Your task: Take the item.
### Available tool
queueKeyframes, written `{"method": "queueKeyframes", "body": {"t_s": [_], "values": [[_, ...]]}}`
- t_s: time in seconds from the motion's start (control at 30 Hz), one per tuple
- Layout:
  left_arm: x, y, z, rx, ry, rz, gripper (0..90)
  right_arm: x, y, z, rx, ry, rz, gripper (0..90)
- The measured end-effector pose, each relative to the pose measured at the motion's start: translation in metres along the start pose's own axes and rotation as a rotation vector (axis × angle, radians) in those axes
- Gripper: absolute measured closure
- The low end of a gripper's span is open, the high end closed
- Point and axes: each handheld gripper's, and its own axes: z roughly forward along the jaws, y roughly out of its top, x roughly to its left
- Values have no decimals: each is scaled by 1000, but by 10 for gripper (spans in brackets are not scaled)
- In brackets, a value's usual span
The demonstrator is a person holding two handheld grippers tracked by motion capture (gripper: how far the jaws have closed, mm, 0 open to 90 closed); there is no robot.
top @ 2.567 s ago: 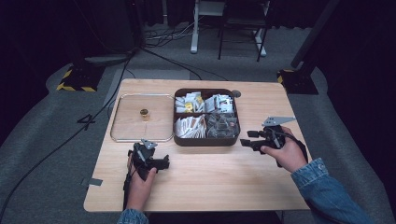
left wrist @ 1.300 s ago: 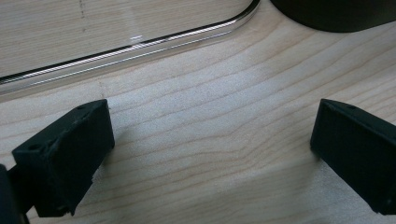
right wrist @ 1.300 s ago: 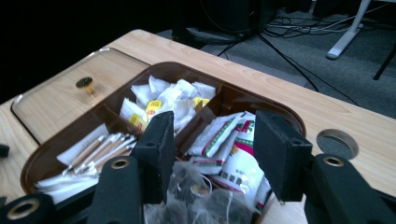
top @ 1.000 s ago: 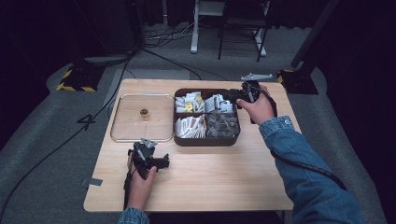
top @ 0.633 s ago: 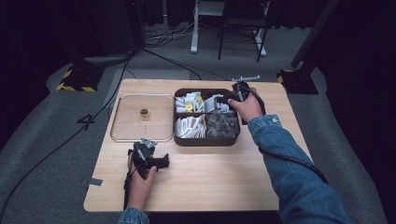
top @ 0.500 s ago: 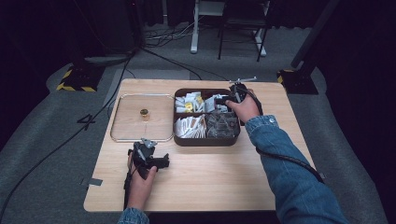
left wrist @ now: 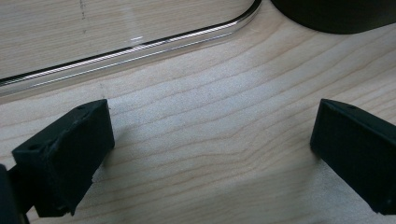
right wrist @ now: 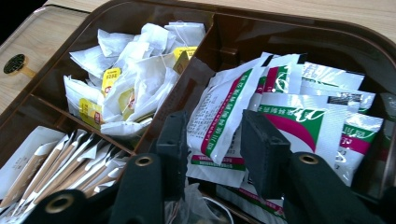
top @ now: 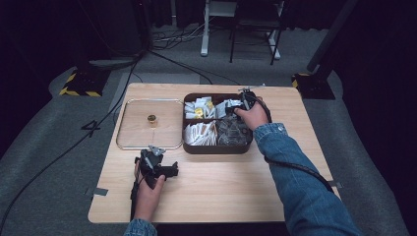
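**Right gripper down among the sachets, left gripper parked on the table**

At the left of the wooden table [top: 211,196] lies a clear lid [top: 149,124], flat on the wood, with a small gold knob [top: 152,118] at its middle. Just in front of its near edge your left hand [top: 147,189] rests on the table with the left gripper [top: 167,171] lying low on the bare surface. In the left gripper view its jaws stand wide apart with nothing but wood grain between them; the lid's rim [left wrist: 140,46] runs across just beyond them, and a dark corner of the tray [left wrist: 336,14] shows at the top right.

Beside the lid, to its right, sits the dark brown divided tray [top: 216,148]. Its far left compartment holds white tea bags with yellow tags [right wrist: 135,79], its near left compartment paper stick packets [right wrist: 60,163], its near right compartment clear wrappers [top: 231,132].

Your right hand [top: 253,117] reaches over the tray from the right, sleeve in blue denim, and your right gripper [right wrist: 215,140] is lowered into the far right compartment, among the white sachets with green and magenta print [right wrist: 289,107]. Its jaws are part open, one on either side of the lower edge of a sachet [right wrist: 219,116]; they have not closed on it, though whether either jaw touches it I cannot tell.
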Motion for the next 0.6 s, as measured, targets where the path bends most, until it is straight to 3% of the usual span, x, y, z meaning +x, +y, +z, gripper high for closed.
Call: {"method": "queueKeyframes", "body": {"t_s": [0.2, 0.33, 0.47, 0.6], "values": [[0, 0, 0, 1, 0, 1, 0, 5, 3, 4, -7, 4, 0, 642], [0, 0, 0, -2, -1, -3, 0, 9, 5, 11, 1, -13, -18, 640], [0, 0, 0, 1, -1, 0, 0, 9, 5, 21, 5, -31, -7, 642], [0, 0, 0, 0, 1, 2, 0, 9, 4, 27, 19, -43, 3, 727]]}}
